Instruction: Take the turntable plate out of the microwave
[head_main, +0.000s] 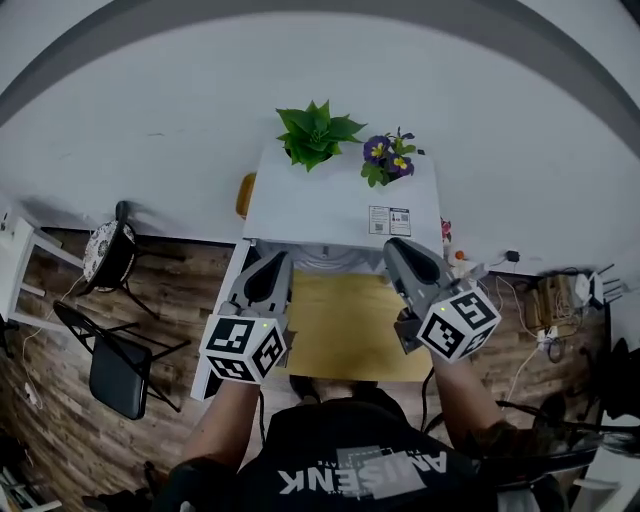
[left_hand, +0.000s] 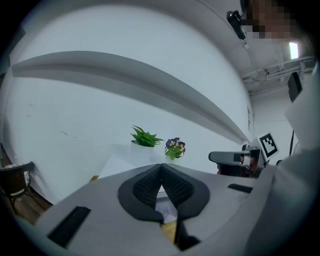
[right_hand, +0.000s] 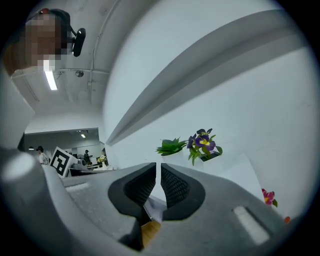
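Note:
From above in the head view, the white microwave (head_main: 340, 205) stands at the back of a wooden tabletop (head_main: 345, 325). A green plant (head_main: 316, 130) and a pot of purple flowers (head_main: 388, 158) sit on its top. The turntable plate is hidden, and so is the inside of the microwave. My left gripper (head_main: 275, 262) hovers at the microwave's front left, its pads (left_hand: 150, 187) pressed together with nothing held. My right gripper (head_main: 397, 247) hovers at the front right, a hairline slit between its pads (right_hand: 175, 187) and nothing in it. In both gripper views the two plants show beyond the jaws.
A white panel (head_main: 222, 310) runs from the microwave's left front corner toward me; I cannot tell if it is the door. A stool (head_main: 108, 250) and folding chairs (head_main: 115, 365) stand on the wood floor at left. Cables and a power strip (head_main: 545, 300) lie at right.

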